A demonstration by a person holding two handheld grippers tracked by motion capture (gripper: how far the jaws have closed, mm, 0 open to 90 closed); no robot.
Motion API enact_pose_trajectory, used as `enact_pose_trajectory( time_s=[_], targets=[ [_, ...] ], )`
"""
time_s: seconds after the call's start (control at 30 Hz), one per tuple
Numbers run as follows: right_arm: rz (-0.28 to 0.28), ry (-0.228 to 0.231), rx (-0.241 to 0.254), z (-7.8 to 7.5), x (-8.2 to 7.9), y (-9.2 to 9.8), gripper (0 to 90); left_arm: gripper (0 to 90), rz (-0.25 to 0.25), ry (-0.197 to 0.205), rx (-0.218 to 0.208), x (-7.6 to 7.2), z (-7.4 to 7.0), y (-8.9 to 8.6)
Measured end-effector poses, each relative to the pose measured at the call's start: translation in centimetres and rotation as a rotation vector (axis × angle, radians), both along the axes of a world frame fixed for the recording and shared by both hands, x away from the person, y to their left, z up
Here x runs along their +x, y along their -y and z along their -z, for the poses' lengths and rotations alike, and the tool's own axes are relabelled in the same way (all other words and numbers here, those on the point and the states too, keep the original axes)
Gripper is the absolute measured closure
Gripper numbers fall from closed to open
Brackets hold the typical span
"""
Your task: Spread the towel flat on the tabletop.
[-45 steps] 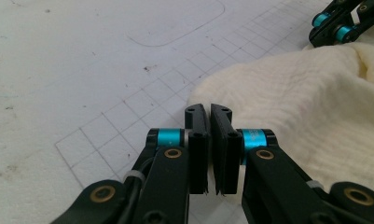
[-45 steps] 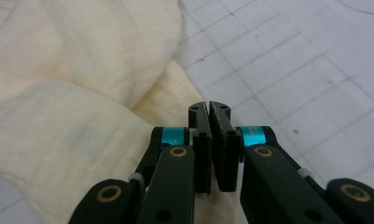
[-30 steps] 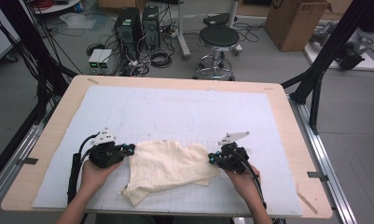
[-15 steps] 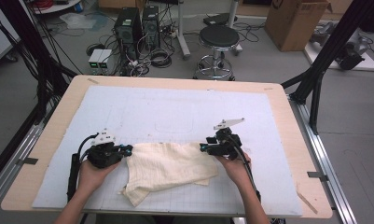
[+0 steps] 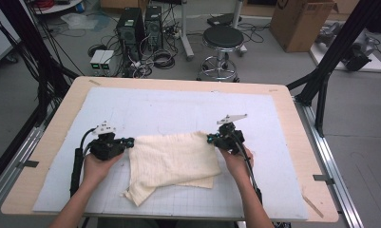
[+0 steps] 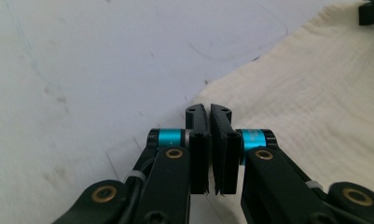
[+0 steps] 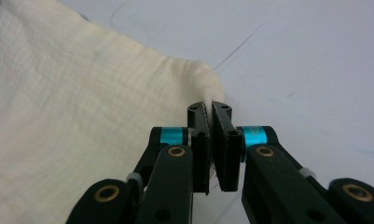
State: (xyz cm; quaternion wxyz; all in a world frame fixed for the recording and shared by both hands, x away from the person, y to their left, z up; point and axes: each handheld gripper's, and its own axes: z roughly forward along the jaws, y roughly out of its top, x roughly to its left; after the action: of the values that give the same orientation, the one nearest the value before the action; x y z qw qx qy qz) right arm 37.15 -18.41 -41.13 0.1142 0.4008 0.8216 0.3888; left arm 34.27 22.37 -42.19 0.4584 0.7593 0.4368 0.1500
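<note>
Cloth [image 5: 171,164], cream and loosely woven, lies on the white gridded mat [image 5: 178,109] that covers the tabletop [image 5: 55,118], a little toward the six o'clock side of the mat's middle in the high view. Its far edge runs straight between the two grippers, while a doubled flap trails off toward seven o'clock. The left gripper [image 5: 128,141] meets the cloth's corner at nine o'clock, and the person's left hand [image 5: 95,166] wraps the gripper body. The right gripper [image 5: 210,138] meets the opposite corner at three o'clock, with the right hand [image 5: 235,161] behind it. A black cable trails from each gripper back along the forearm.

From the left gripper view, the left gripper [image 6: 209,109] has its fingers [image 6: 197,135] pressed together, pinching the cloth's edge at the tips. The cloth [image 6: 315,93] spreads from there toward two o'clock, and bare mat [image 6: 82,70] lies from nine to twelve o'clock.

From the right gripper view, the right gripper [image 7: 209,106] has just been closing its fingers [image 7: 222,140], which now stand pressed together with a raised fold of the cloth's corner pinched between the tips. The cloth [image 7: 82,116] stretches away toward ten o'clock, and bare mat [image 7: 306,70] lies from twelve to three o'clock.
</note>
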Motion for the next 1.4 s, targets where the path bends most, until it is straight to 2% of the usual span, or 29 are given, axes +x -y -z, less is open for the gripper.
enact_pose_trajectory(
  time_s=[0.17, 0.23, 0.27, 0.33, 0.37, 0.43, 0.5, 0.53, 0.57, 0.6, 0.7, 0.77, 0.87, 0.93, 1.07, 1.1, 1.17, 1.27, 1.33, 1.37, 1.4],
  targets=[
    [0.098, 0.046, 0.019, -1.9, 2.0, 0.2, 86.9, 86.0, -0.055, 0.065, 0.066, 4.4, -2.3, 1.7],
    [0.151, 0.066, 0.021, -2.5, 3.3, 0.2, 86.5, 85.7, -0.092, 0.104, 0.058, 6.5, -3.3, 2.3],
    [0.185, 0.068, 0.023, -2.9, 4.0, 0.1, 83.1, 83.7, -0.109, 0.119, 0.066, 7.4, -3.7, 2.6],
    [0.236, 0.099, 0.039, -3.3, 5.1, 0.3, 67.3, 71.5, -0.130, 0.111, 0.062, 8.7, -4.1, 2.8],
    [0.230, 0.096, 0.051, -3.5, 5.5, 0.4, 66.3, 70.1, -0.128, 0.106, 0.045, 8.9, -4.1, 2.8],
    [0.208, 0.112, 0.049, -3.6, 5.6, 0.4, 64.2, 69.7, -0.117, 0.102, 0.042, 8.9, -4.0, 2.6],
    [0.169, 0.084, 0.057, -3.3, 5.6, 0.5, 60.7, 68.3, -0.100, 0.091, 0.074, 8.6, -3.9, 2.3],
    [0.160, 0.064, 0.050, -3.1, 5.5, 0.5, 59.6, 67.5, -0.097, 0.094, 0.077, 8.4, -3.8, 2.1],
    [0.150, 0.054, 0.045, -2.9, 5.4, 0.6, 59.4, 67.5, -0.097, 0.096, 0.059, 8.0, -3.8, 1.9],
    [0.143, 0.054, 0.051, -2.8, 5.1, 0.7, 59.4, 67.4, -0.093, 0.098, 0.036, 7.7, -3.7, 1.6],
    [0.110, 0.069, 0.053, -2.8, 3.9, 0.9, 58.0, 65.6, -0.069, 0.105, 0.005, 6.2, -3.7, 0.9],
    [0.074, 0.040, 0.071, -3.0, 3.2, 1.1, 55.2, 64.8, -0.039, 0.113, 0.006, 4.9, -3.6, 0.5],
    [0.035, 0.084, 0.073, -3.4, 1.4, 1.1, 54.6, 62.0, 0.018, 0.126, -0.007, 2.7, -3.5, 0.0],
    [-0.009, 0.095, 0.077, -3.6, 0.0, 1.1, 53.3, 61.3, 0.052, 0.130, 0.002, 1.1, -3.4, -0.4],
    [-0.101, 0.122, 0.096, -3.2, -2.8, 1.1, 49.7, 59.8, 0.114, 0.142, -0.024, -2.0, -2.7, -1.1],
    [-0.122, 0.107, 0.105, -3.1, -3.5, 1.0, 49.5, 59.6, 0.133, 0.127, -0.014, -2.6, -2.5, -1.2],
    [-0.162, 0.114, 0.102, -2.5, -4.7, 1.0, 49.4, 58.4, 0.162, 0.134, -0.007, -3.9, -2.0, -1.2],
    [-0.216, 0.116, 0.084, -1.6, -6.4, 0.8, 48.9, 55.9, 0.193, 0.136, -0.019, -5.4, -1.3, -1.1],
    [-0.239, 0.110, 0.081, -0.9, -7.3, 0.7, 48.1, 53.8, 0.218, 0.141, 0.018, -6.3, -0.7, -0.9],
    [-0.247, 0.107, 0.078, -0.6, -7.8, 0.6, 48.1, 53.2, 0.229, 0.137, 0.028, -6.6, -0.4, -0.9],
    [-0.265, 0.107, 0.072, -0.2, -8.1, 0.6, 48.1, 53.1, 0.239, 0.130, 0.020, -6.9, -0.1, -0.9]
  ],
)
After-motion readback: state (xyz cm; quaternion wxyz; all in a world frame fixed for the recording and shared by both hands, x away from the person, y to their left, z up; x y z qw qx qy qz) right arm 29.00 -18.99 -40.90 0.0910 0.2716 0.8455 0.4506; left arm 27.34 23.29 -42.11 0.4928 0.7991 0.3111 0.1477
